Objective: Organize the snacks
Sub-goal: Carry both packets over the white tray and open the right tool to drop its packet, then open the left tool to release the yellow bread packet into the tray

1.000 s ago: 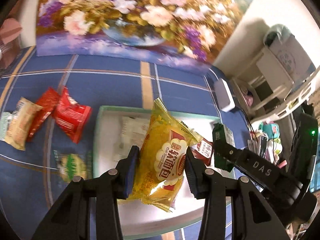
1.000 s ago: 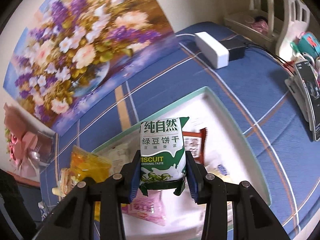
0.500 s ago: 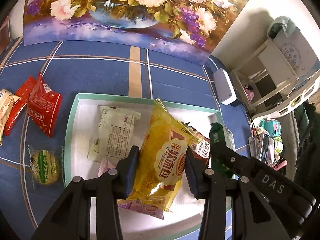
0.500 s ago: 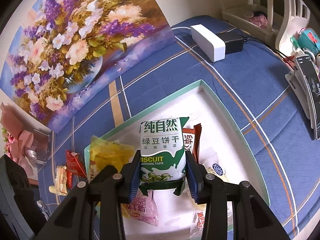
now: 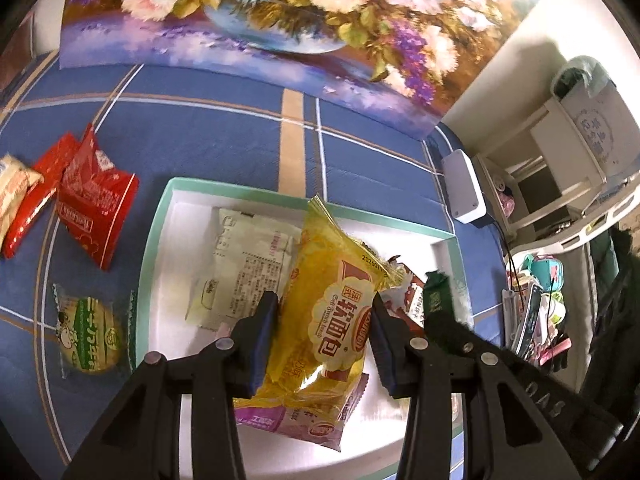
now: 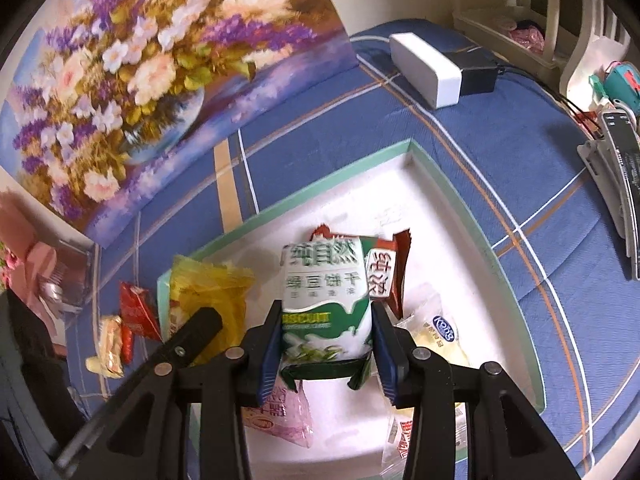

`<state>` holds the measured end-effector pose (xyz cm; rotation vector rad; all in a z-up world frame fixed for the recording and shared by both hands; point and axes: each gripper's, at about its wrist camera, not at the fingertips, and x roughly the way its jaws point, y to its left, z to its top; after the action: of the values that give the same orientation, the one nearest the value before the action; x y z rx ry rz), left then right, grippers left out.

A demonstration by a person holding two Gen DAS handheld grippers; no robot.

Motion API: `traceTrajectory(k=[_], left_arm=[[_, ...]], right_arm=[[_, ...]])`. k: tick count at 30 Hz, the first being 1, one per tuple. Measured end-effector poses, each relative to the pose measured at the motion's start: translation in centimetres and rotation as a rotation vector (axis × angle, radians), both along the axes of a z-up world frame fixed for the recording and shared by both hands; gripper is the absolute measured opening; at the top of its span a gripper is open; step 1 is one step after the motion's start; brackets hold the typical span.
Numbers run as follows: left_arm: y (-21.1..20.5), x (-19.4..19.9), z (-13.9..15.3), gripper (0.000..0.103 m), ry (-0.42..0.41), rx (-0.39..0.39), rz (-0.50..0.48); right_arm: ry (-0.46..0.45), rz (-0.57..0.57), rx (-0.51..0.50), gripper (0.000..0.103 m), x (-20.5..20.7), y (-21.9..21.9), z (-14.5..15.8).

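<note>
The left gripper (image 5: 324,332) is pinching a yellow bread packet (image 5: 336,312) between its blue-padded jaws, the packet standing tilted with its crimped top leaning away over the white tray (image 5: 176,216). The right gripper (image 6: 326,340) is likewise clamping a green-and-white biscuit packet (image 6: 324,300) upright by its lower half, just above the same tray. Beneath the yellow packet a pink wrapper (image 5: 296,420) is lying on the tray floor, and a pale green sachet (image 5: 244,276) is resting flat just beside it toward the tray's far left. Behind the biscuit packet a brown-and-red snack bar (image 6: 386,276) is peeking out, and a pale packet with a blue logo (image 6: 436,332) is sitting just to its right. Outside the tray's left rim, two red packets (image 5: 92,204) are lying on the blue plaid tablecloth (image 5: 224,136), with a round green-labelled snack (image 5: 90,334) nearer the camera. A floral painting (image 5: 280,12) is standing along the far edge, and a white box (image 6: 424,68) is sitting near the table's far right corner.
</note>
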<state>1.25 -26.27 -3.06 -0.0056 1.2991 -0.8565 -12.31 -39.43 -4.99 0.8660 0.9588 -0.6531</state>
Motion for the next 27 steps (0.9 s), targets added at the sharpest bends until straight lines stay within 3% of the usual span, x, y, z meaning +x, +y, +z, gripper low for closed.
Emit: traceTrajectory(k=[13,21,23,27], left_arm=[[1.2,0.9,1.1,0.053,0.008,0.014,0.047],[2.7,1.9,2.6,0.064,-0.036,0.065,0.094],[3.1,2.3,2.6,0.07,-0.05,0.087,0.109],[4.1,3.2,2.2,0.075,-0.067,0.128,0.15]], right_arm=[[-0.001,0.037,-0.031,0.044,0.7,1.0,1.2],[0.003,0.057,-0.055,0.044,1.4,1.4,1.9],[0.014,0.058,-0.054,0.047,1.4,1.3,1.8],[0.039,0.054,-0.072,0.062,1.4,1.3,1.7]])
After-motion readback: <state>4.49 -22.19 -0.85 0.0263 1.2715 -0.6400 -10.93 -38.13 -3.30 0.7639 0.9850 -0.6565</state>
